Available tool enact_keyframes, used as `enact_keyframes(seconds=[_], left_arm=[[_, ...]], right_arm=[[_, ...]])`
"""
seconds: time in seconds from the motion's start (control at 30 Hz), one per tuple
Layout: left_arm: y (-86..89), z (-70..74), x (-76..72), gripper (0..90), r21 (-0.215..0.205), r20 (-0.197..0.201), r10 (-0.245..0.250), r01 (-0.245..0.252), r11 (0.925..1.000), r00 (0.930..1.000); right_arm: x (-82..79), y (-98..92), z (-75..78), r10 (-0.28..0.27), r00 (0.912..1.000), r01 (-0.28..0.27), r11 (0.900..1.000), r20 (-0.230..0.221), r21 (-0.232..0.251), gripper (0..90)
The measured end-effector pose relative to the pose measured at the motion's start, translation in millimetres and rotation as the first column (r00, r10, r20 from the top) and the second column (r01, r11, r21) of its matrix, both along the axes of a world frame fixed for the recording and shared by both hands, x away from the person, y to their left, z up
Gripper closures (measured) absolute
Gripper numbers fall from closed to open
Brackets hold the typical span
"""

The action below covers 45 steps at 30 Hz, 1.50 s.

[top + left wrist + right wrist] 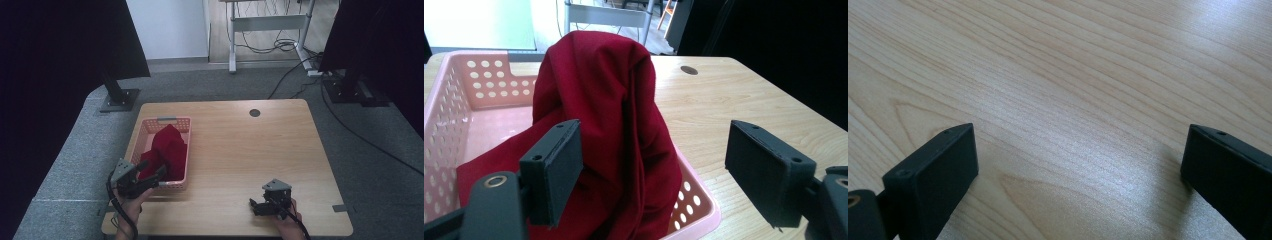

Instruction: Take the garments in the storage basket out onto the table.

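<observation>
A dark red cloth [167, 148] lies bunched in a pink perforated basket [146, 131] at the table's left side. In the left gripper view the red cloth [599, 115] rises in a peak above the pink basket [459, 100]. My left gripper [151, 171] hovers open at the basket's near end, its jaws spread on either side of the cloth's near edge, left gripper [654, 165] holding nothing. My right gripper [256, 205] stands open low over bare wood near the front edge, right gripper [1078, 165] with nothing between its jaws.
The wooden table [250, 150] has a round cable hole [255, 112] at its far middle. Dark curtains stand at both sides, with stand bases [119, 99] and cables [300, 75] on the grey floor beyond. A white desk frame [270, 25] stands at the back.
</observation>
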<state>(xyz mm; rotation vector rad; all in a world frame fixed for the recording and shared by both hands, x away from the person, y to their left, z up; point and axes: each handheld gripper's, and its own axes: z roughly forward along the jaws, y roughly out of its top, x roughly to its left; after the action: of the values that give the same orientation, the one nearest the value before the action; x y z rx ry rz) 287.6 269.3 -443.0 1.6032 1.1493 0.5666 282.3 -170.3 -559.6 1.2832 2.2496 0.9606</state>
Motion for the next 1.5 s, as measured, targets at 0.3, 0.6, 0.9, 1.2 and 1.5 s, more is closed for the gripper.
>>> enact_keyframes(seconds=[0.3,0.6,0.9,1.2,1.5], left_arm=[[-0.7,-1.5,2.6,22.1,-0.011,-0.005,-0.006,0.006,0.9999,1.0000],[-3.6,1.8,7.7,21.5,0.012,-0.001,-0.003,0.003,0.9999,1.0000],[-8.8,2.2,10.8,20.2,0.026,0.003,0.006,-0.007,0.9996,1.0000],[-10.5,2.7,15.0,19.9,0.023,0.001,0.014,-0.014,0.9996,0.9999],[-12.3,-1.0,20.3,19.2,0.024,-0.008,0.025,-0.024,0.9994,0.9997]], right_arm=[[0.0,0.0,0.0,0.000,1.0000,0.000,1.000,0.000,0.000,1.5],[0.0,0.0,0.0,0.000,1.0000,0.000,1.000,0.000,0.000,1.5],[0.0,0.0,0.0,0.000,1.0000,0.000,1.000,0.000,0.000,1.5],[0.0,0.0,0.0,-0.001,1.0000,0.001,1.000,0.000,0.001,1.5],[0.0,0.0,0.0,0.000,1.0000,0.000,1.000,0.000,0.000,1.5]])
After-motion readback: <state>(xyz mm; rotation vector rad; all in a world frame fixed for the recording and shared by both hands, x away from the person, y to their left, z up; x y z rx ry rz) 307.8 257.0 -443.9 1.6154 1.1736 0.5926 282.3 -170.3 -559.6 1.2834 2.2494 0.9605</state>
